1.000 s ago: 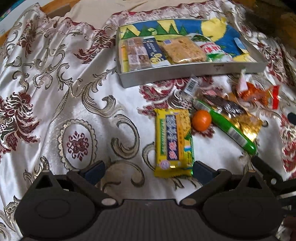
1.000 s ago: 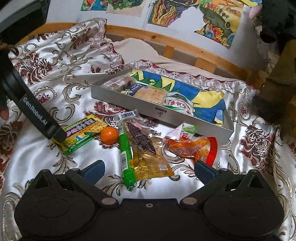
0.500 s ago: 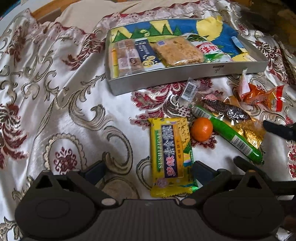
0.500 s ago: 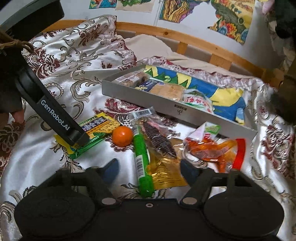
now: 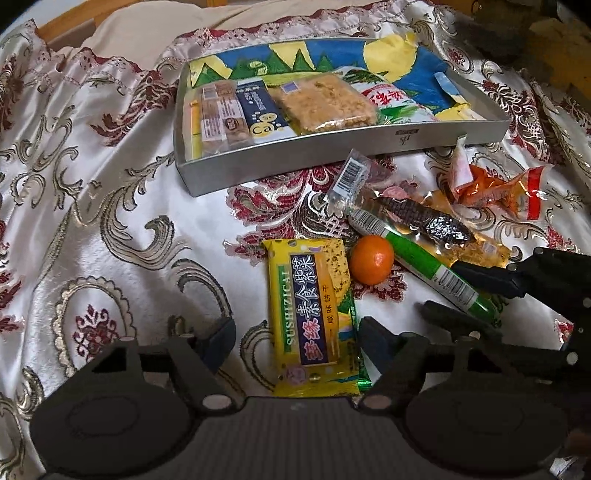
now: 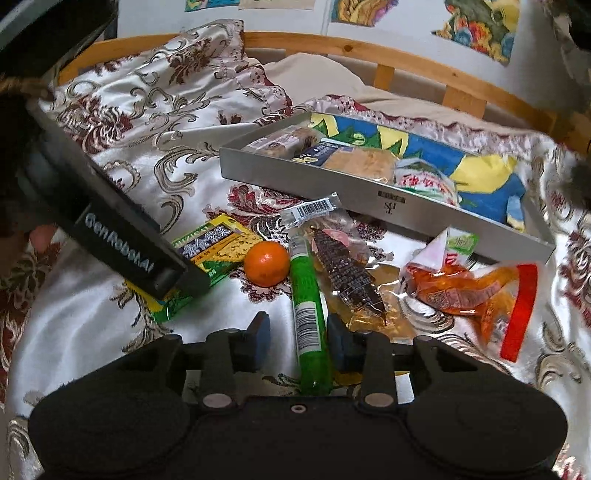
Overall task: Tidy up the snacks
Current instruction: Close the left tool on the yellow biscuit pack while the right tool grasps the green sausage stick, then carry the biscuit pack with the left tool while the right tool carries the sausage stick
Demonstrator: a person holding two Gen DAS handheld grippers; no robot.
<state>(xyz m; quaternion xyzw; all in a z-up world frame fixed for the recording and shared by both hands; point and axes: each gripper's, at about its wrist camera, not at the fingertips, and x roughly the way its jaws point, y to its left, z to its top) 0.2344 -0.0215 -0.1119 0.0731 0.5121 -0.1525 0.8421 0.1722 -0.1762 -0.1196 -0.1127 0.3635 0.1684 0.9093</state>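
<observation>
A grey tray [image 5: 369, 153] [image 6: 332, 188] with a painted floor holds several wrapped snacks. In front of it on the bedspread lie a yellow cracker pack [image 5: 314, 317] [image 6: 218, 247], a small orange [image 5: 371, 259] [image 6: 266, 263], a green stick snack [image 5: 436, 273] [image 6: 306, 295], a dark wrapped snack [image 5: 424, 221] [image 6: 345, 271] and an orange-red packet [image 5: 495, 186] [image 6: 465, 288]. My left gripper [image 5: 297, 338] is open, its fingers on either side of the cracker pack's near end. My right gripper [image 6: 297, 338] is half closed around the green stick's near end, the pads apart from it.
The patterned satin bedspread [image 5: 110, 221] covers the bed. A wooden bed rail [image 6: 406, 55] and a wall with paintings lie behind the tray. The left gripper's body [image 6: 122, 243] crosses the left of the right wrist view. A beige pillow [image 5: 147, 29] lies beyond the tray.
Both grippers moved forward and down. The left now straddles the cracker pack. The right narrowed its fingers around the green stick.
</observation>
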